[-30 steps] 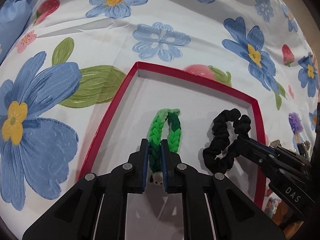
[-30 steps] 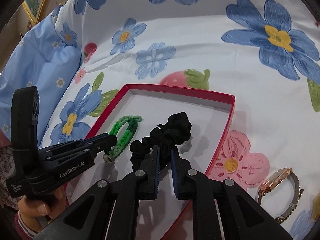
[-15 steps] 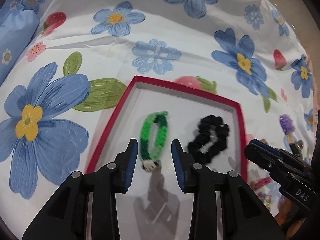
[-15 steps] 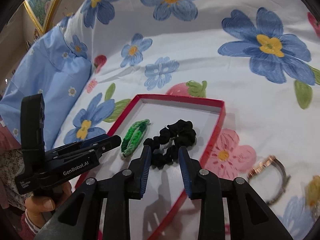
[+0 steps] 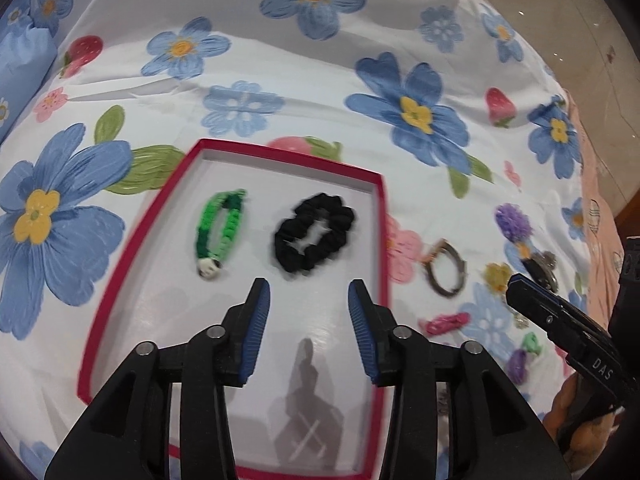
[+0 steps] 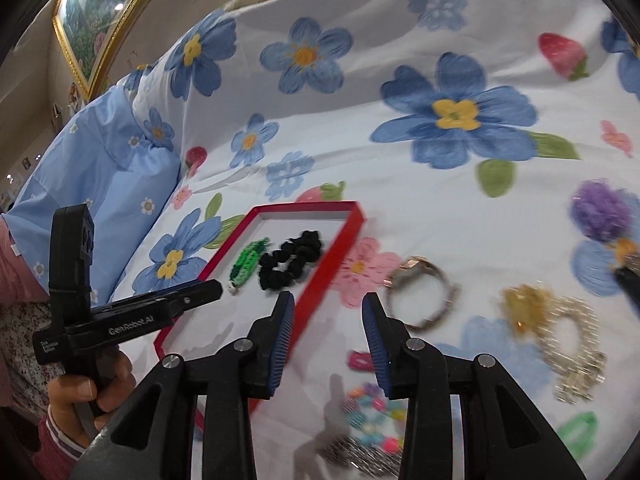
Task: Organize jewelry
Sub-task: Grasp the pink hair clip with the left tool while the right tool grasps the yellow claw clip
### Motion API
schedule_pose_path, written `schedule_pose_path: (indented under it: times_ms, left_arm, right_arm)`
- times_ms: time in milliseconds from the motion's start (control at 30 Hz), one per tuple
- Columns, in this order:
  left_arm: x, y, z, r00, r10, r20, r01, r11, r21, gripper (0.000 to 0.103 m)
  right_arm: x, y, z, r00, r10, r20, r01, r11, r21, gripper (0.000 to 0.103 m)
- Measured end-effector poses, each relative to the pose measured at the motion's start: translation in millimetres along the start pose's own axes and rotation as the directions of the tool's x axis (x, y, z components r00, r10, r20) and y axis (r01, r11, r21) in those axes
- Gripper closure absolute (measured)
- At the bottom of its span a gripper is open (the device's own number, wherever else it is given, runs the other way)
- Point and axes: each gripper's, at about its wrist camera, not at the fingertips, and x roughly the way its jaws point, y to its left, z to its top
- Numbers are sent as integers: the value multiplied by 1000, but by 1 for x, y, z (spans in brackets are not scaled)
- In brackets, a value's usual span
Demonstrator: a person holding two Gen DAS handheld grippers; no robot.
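A red-rimmed white tray [image 5: 134,256] [image 6: 344,236] lies on the flowered bedsheet. In it rest a green braided bracelet [image 5: 222,226] [image 6: 246,262] and a black scrunchie [image 5: 314,232] [image 6: 290,260], side by side. My left gripper [image 5: 308,284] hangs above the tray's near part, jaws opening, nothing between them. My right gripper [image 6: 328,298] is over the tray's right rim, jaws opening and empty. It shows at the right edge of the left wrist view [image 5: 560,320]. The left gripper [image 6: 160,312], held by a hand, is seen from the side in the right wrist view.
Right of the tray lie a rose-gold watch [image 6: 420,296] [image 5: 444,266], a purple pompom [image 6: 600,212] [image 5: 512,222], a gold sparkly clip [image 6: 560,328], a pink clip [image 5: 444,322], a colourful bead bracelet [image 6: 372,408] and a green clip [image 6: 580,434]. A blue pillow [image 6: 100,176] sits left.
Both grippers let go: the left released the green bracelet, the right the black scrunchie. Both opened, rose and drew back from the tray; the right swung rightward toward the loose jewelry.
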Motion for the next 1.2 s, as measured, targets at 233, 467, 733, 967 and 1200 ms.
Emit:
schedule_pose_path:
  times_ms: [233, 467, 733, 967, 1200]
  left_arm:
    - [-3, -36, -13, 999, -48, -22, 49, 997, 63, 63]
    - [12, -72, -26, 993, -76, -93, 91, 981, 173, 63]
    - [35, -109, -30, 983, -80, -164, 131, 935, 329, 62]
    - [56, -125, -30, 975, -55, -215, 145, 892, 429, 59]
    - [76, -136, -30, 969, -43, -244, 160, 859, 487, 59]
  right_arm:
    - [-40, -40, -22, 996, -91, 24, 90, 994, 65, 52]
    - [-62, -81, -39, 986, -169, 3, 167, 979, 113, 52]
    - [-66, -107, -41, 976, -215, -28, 217, 971, 101, 52]
    - [-58, -113, -37, 976, -215, -40, 218, 972, 92, 52]
    - [-32, -101, -20, 981, -186, -48, 187, 982, 23, 52]
